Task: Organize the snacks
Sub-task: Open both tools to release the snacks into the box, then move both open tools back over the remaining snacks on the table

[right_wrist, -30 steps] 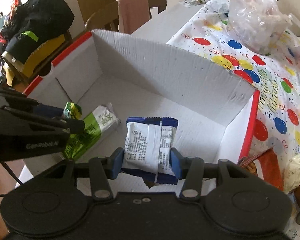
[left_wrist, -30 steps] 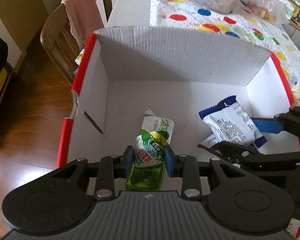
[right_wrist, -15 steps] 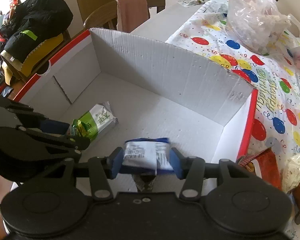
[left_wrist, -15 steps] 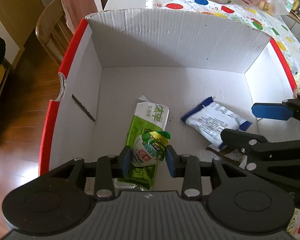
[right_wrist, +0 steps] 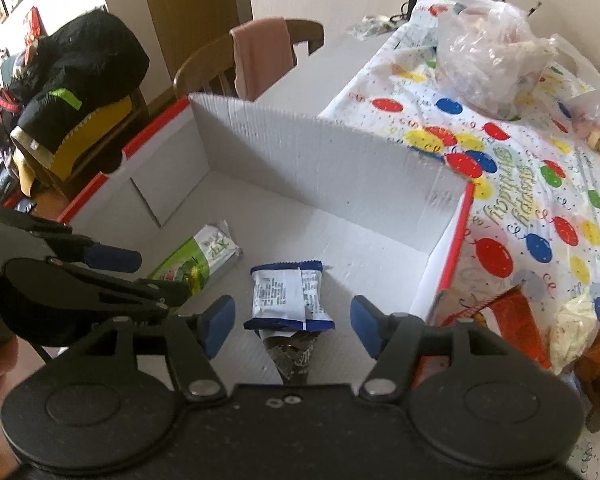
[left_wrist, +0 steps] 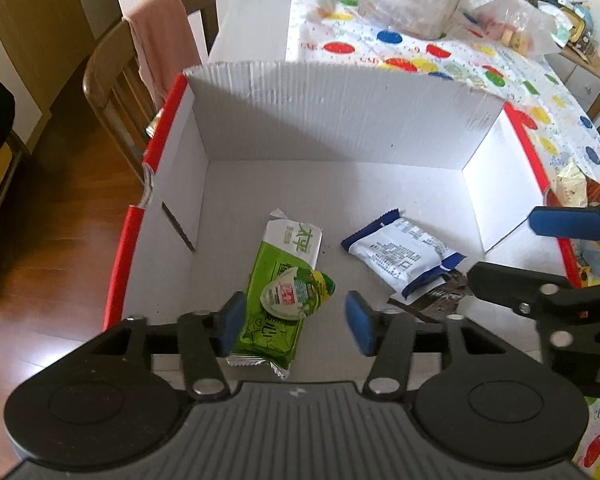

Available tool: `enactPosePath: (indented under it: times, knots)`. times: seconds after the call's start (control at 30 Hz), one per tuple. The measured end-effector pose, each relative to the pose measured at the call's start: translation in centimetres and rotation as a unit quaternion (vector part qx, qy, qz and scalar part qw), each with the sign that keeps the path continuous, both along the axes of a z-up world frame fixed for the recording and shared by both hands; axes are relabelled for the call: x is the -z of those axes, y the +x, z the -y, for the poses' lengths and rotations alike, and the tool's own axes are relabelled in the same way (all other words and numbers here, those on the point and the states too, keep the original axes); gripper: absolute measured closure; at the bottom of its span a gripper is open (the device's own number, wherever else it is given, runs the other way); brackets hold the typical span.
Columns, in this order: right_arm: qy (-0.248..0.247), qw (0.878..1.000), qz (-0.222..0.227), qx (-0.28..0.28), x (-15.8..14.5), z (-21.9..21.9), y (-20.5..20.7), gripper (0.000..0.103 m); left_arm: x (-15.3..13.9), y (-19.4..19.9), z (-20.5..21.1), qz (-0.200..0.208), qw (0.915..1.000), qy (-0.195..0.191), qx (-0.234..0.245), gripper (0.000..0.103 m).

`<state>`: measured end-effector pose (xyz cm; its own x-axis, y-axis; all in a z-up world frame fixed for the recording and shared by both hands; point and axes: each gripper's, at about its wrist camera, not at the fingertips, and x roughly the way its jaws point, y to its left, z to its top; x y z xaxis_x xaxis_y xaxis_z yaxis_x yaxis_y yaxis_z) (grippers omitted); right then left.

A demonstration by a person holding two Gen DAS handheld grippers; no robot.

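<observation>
snacks are sitting on the floor of the white cardboard box (left_wrist: 340, 120) with red edges. left tongs (left_wrist: 296, 322) are hanging wide apart over the small jelly cup (left_wrist: 296, 294), which is lying on top of the green packet (left_wrist: 278, 276). right tongs (right_wrist: 292, 326) are also spread apart, gripping nothing, with the blue and white packet (right_wrist: 288, 296) lying between them on a dark wrapper (right_wrist: 292, 354). box is resting on the bench with the balloon tablecloth (right_wrist: 540, 208).

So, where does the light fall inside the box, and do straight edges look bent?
Left wrist view: the box's right inner wall is brightest and its back wall shadowed. Right wrist view: the back wall's top edge bows with the fisheye; the blue-and-white packet stays sharp.
</observation>
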<state>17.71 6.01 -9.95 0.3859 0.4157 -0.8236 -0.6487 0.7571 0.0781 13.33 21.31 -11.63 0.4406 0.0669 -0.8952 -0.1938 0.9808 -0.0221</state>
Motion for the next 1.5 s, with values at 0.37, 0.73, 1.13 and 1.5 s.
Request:
enactPosePath:
  times: [0.37, 0.73, 1.13, 1.5]
  knots:
    - [0.052, 0.998, 0.031, 0.01, -3.4, 3.8, -1.3, 0.021, -3.3, -1.5, 2.0, 0.051, 0.9987, 0.005, 0.005, 0.04]
    - [0.116, 0.992, 0.053, 0.004, -6.3, 7.8, -2.8, 0.008, -6.7, -3.3, 6.1, 0.118, 0.9929, 0.013, 0.013, 0.029]
    - [0.159, 0.983, 0.087, 0.012, -8.5, 15.4, -3.5, 0.0, -8.0, -3.0, 13.4, 0.15, 0.988, -0.003, 0.039, 0.024]
    - [0.143, 0.985, 0.078, 0.051, -7.1, 24.5, -3.0, 0.0, -5.5, -1.7, 21.8, 0.129, 0.9872, -0.022, 0.091, 0.024]
